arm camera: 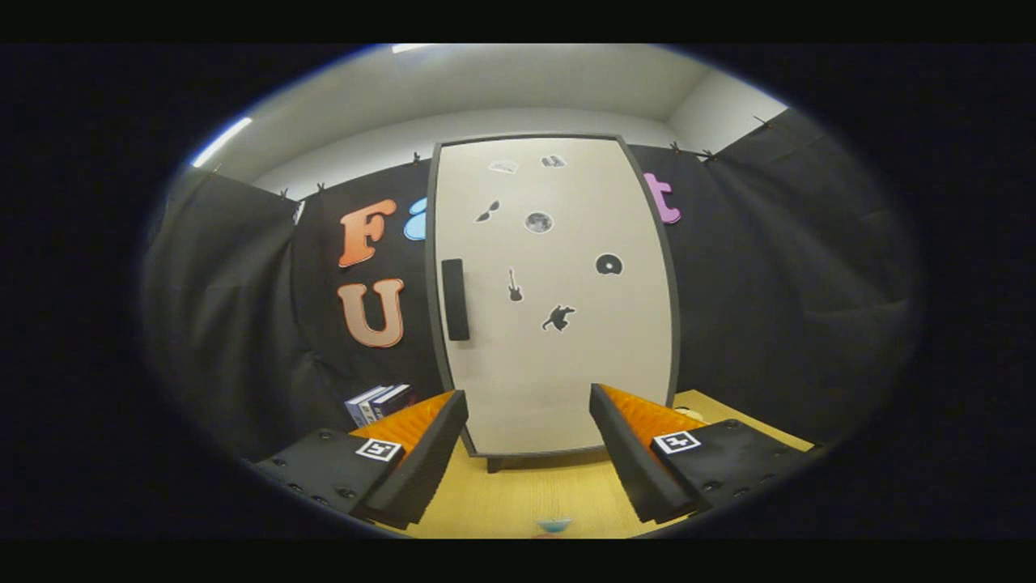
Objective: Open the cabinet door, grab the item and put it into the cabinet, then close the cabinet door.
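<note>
Hand-held gripper [526, 453] with fingers spread apart and empty, tall upright cabinet [554, 295] on the bench [526, 498] just beyond them, door closed (stickers on it), vertical dark handle [455, 300] near its left edge, books [379, 402] beside the cabinet's left.

Hand-held gripper [528, 453] level, facing forward; fingers [421, 461] spread wide apart, nothing held between them.

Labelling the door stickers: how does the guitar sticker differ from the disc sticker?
The guitar sticker is thin and upright; the disc sticker is round with a pale centre. The guitar sits nearer the door handle, the disc nearer the opposite edge and slightly higher. Both are dark shapes on the shut cabinet door, beyond the open gripper.
</note>
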`<state>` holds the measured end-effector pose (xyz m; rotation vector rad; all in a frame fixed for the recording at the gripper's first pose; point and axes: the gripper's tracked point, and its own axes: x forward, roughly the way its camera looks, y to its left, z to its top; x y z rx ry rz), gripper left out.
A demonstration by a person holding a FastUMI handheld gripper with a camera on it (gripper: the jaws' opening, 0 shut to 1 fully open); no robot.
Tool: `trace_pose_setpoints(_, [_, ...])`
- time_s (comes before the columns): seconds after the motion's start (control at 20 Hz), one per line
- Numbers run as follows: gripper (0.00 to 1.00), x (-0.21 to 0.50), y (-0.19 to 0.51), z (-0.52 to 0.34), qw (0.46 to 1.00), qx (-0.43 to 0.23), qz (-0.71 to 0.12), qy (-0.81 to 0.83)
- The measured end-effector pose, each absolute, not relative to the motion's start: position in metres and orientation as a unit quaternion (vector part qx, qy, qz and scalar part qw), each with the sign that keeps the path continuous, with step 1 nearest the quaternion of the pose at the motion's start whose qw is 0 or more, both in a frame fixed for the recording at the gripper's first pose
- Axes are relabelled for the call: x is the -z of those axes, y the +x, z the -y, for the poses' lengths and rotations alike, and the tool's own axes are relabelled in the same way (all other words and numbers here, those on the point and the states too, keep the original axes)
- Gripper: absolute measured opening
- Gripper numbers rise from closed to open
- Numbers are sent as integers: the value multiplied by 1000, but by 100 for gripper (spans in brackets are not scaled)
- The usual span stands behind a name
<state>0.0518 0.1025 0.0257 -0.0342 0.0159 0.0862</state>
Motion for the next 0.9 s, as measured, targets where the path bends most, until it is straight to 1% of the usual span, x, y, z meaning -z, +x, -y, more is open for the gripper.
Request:
trace_pose_setpoints(0.25, [98,-89,88,-133,999,-41,25,-5])
trace_pose_setpoints(0.45, [97,-120,132,-151,998,-39,40,-14])
trace_pose_setpoints(0.6, [97,-126,176,-169,997,-48,37,-45])
trace_pose_setpoints(0.75, [97,-120,214,-186,997,-62,14,-50])
trace_pose_setpoints(0.9, [95,-110,243,-190,997,-54,-2,-59])
